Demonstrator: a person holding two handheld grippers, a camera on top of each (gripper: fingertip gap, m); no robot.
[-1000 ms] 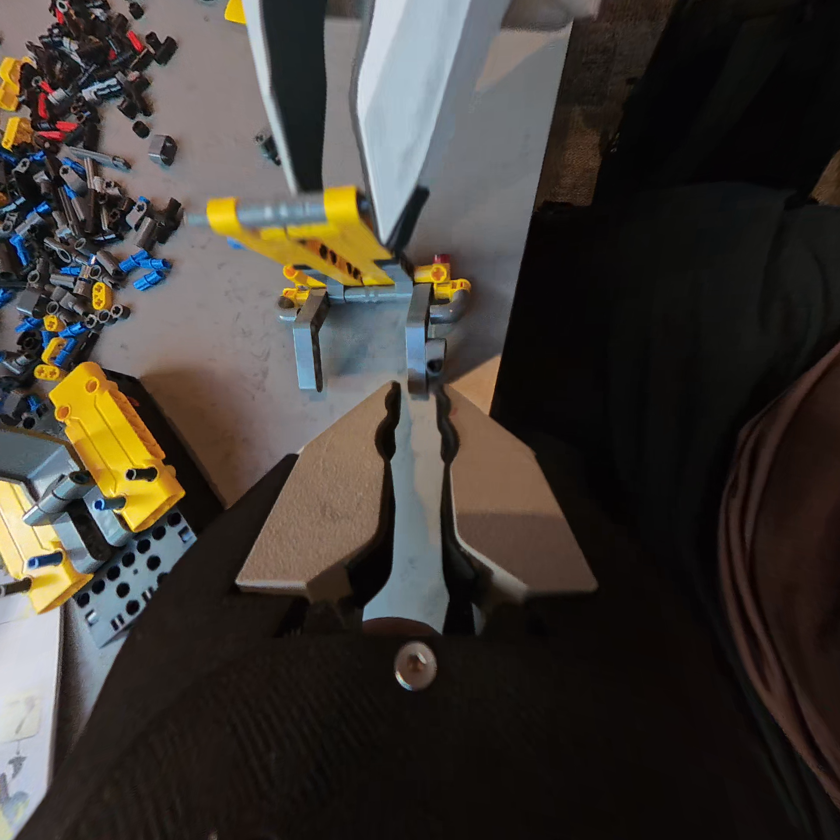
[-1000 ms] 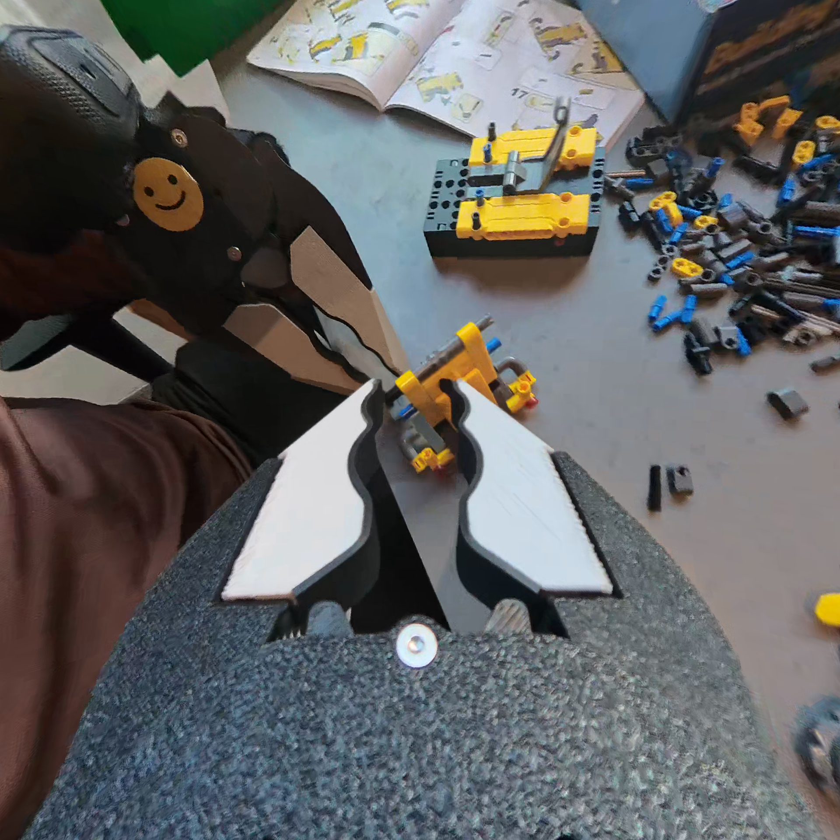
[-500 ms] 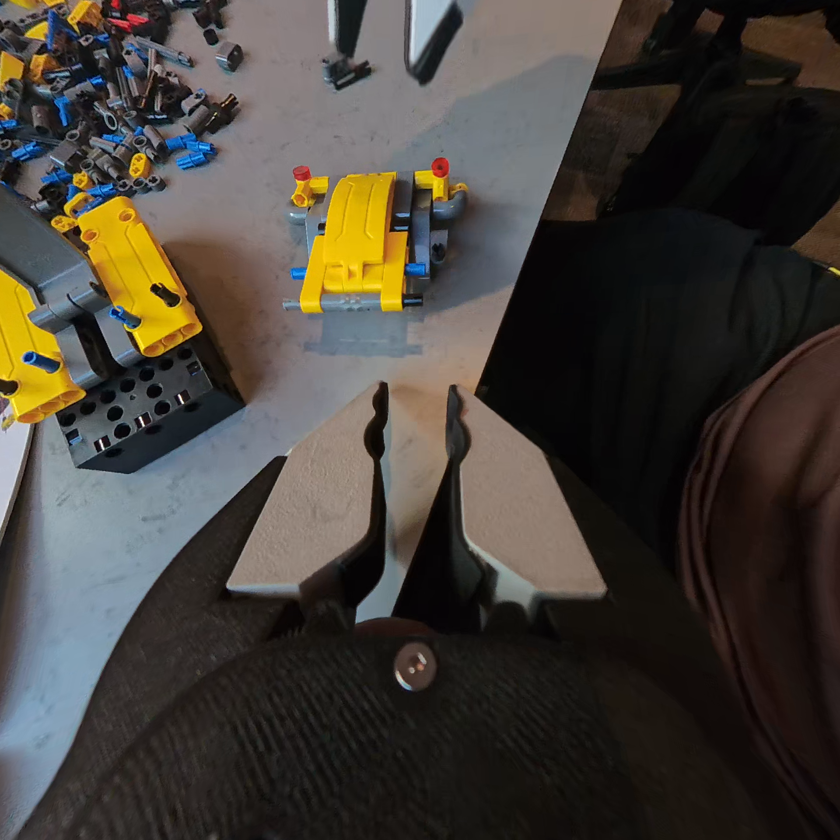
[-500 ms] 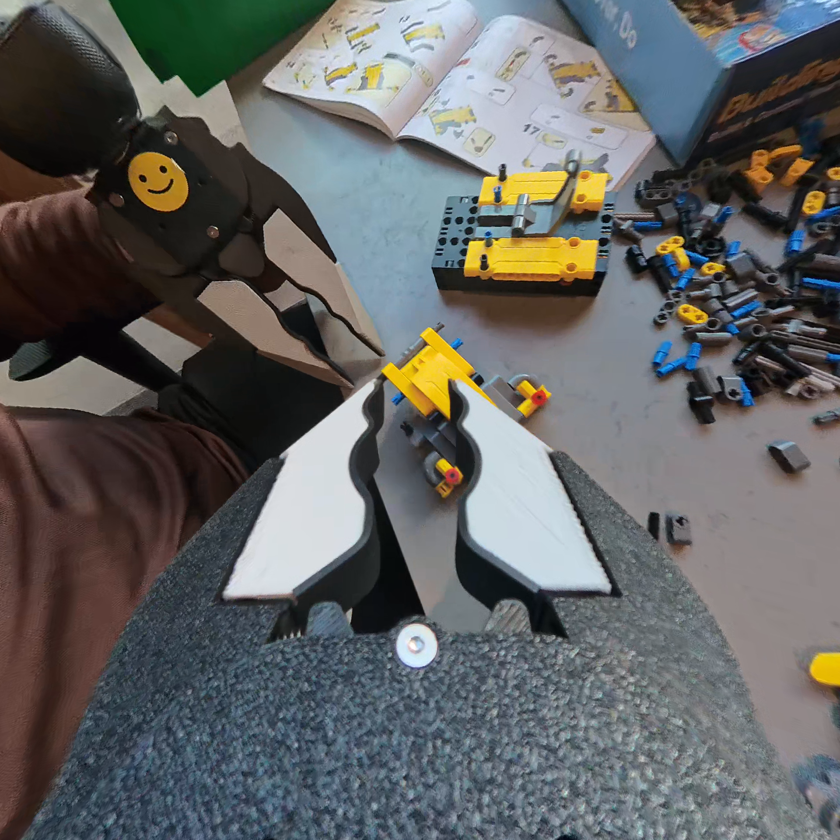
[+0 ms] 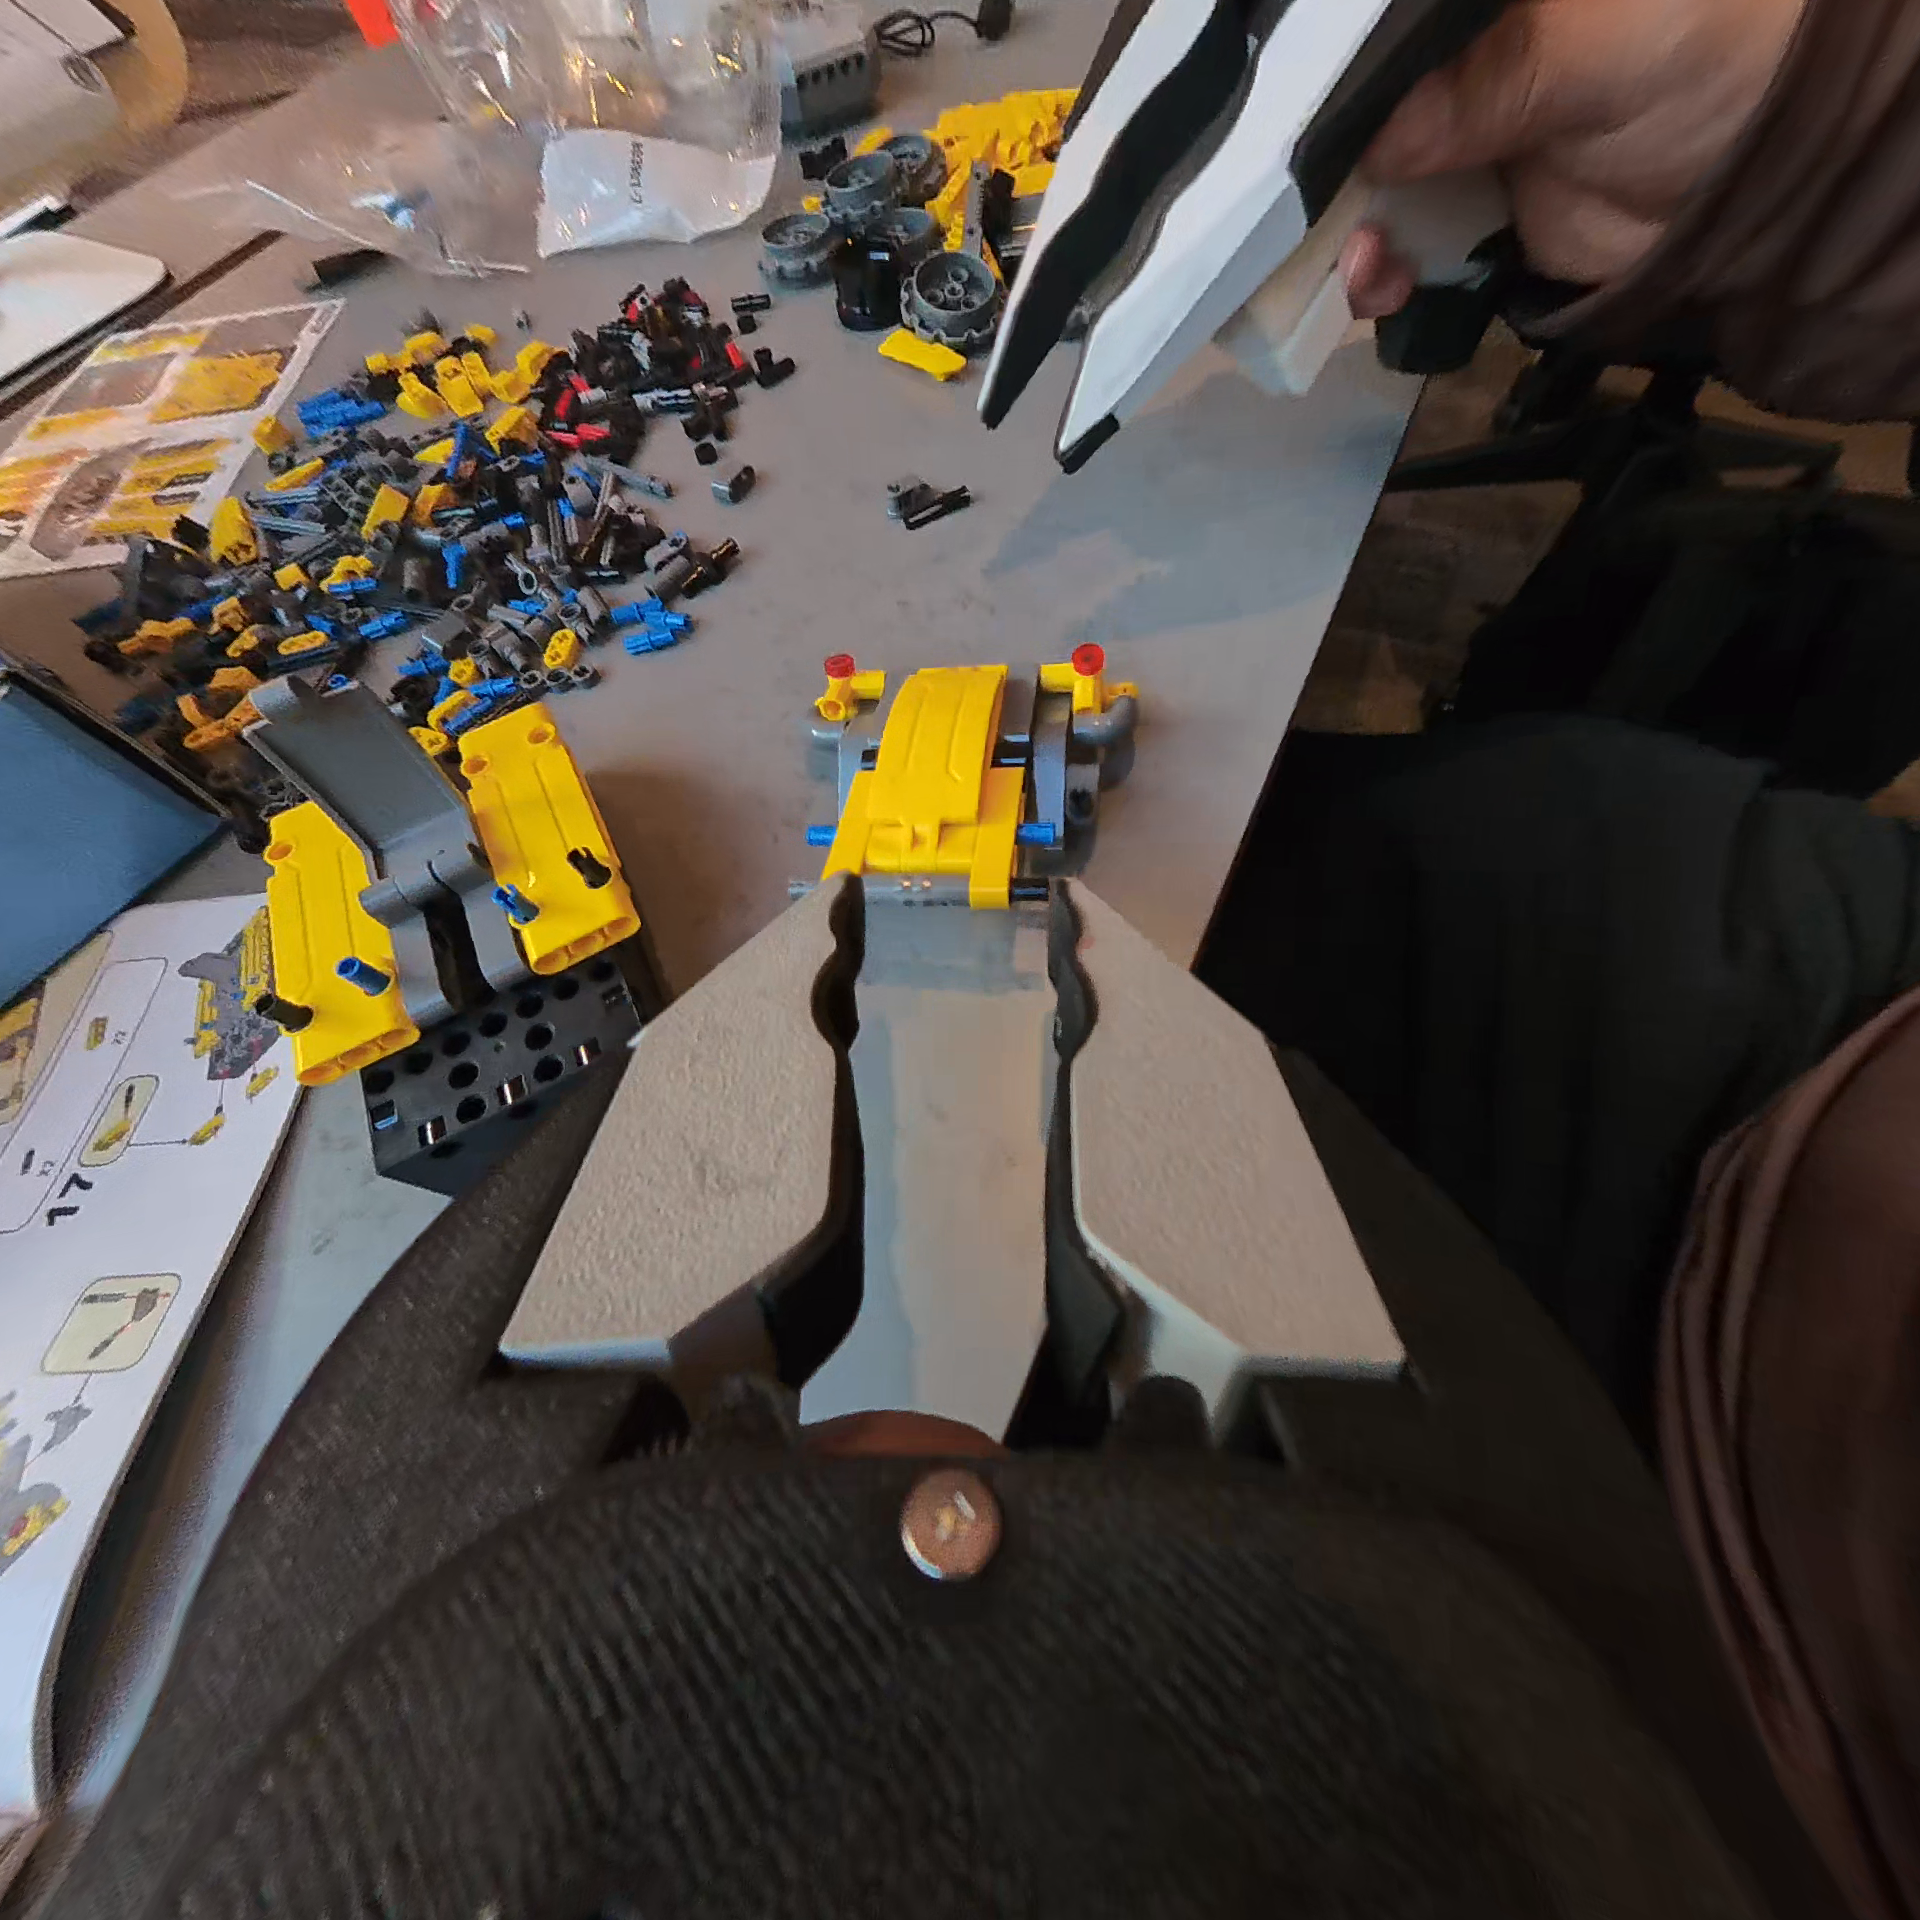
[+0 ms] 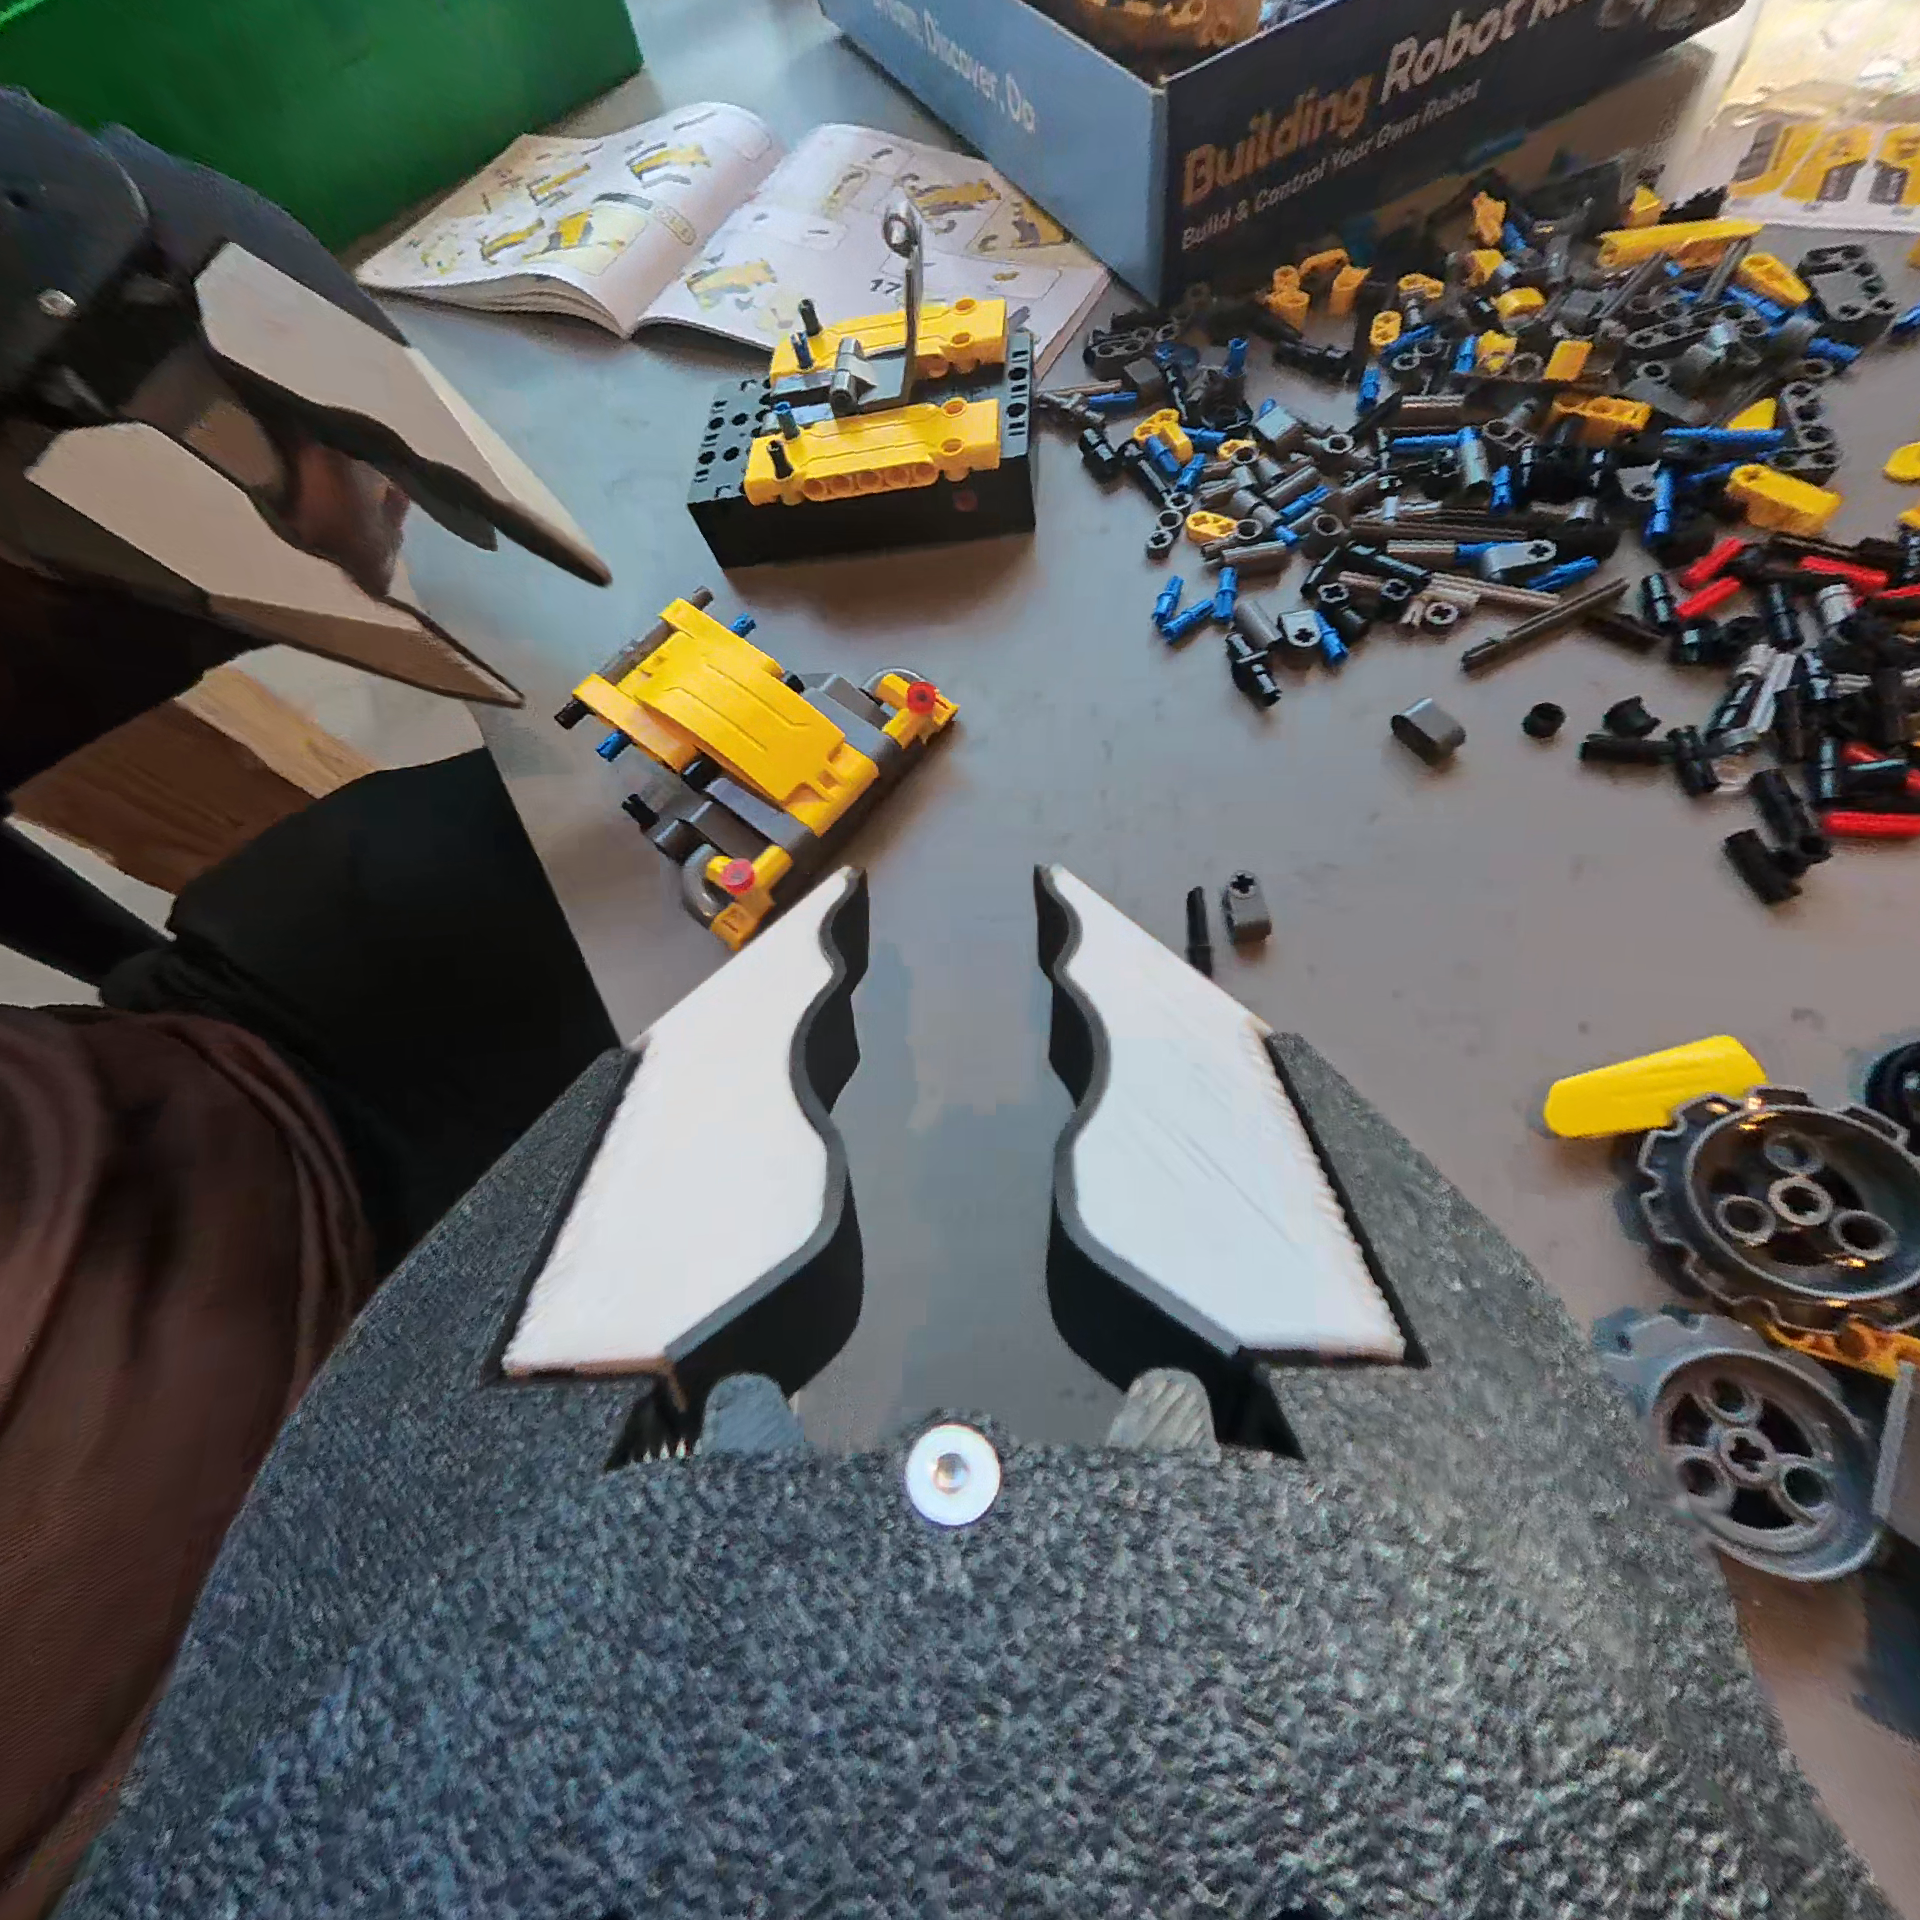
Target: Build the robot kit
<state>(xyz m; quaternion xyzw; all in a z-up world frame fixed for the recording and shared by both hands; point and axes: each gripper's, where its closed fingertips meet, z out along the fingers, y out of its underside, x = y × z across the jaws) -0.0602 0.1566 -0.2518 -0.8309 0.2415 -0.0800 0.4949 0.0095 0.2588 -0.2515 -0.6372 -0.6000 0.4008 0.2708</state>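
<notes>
The little yellow-and-grey brick-built assembly with red studs [image 5: 951, 779] was pinched up between both grippers a second ago; now it lies flat on the grey tabletop [image 5: 1195, 582], centre of the left view, close to the edge.

- **Left gripper** [image 5: 951, 914]: fingers apart, tips right at its near end. Can't tell if they touch it.
- **Right gripper** [image 6: 948, 883]: fingers apart, nothing held, just lower right of the assembly.

Further out, a black perforated block with yellow panels [image 5: 447, 914] sits left, and a loose pile of small pins and connectors [image 5: 468, 540] upper left.

Containers: a blue cardboard box [image 6: 1143, 135] at the top of the right view, contents cropped off. Clear plastic bags [image 5: 582, 114] look mostly empty.
</notes>
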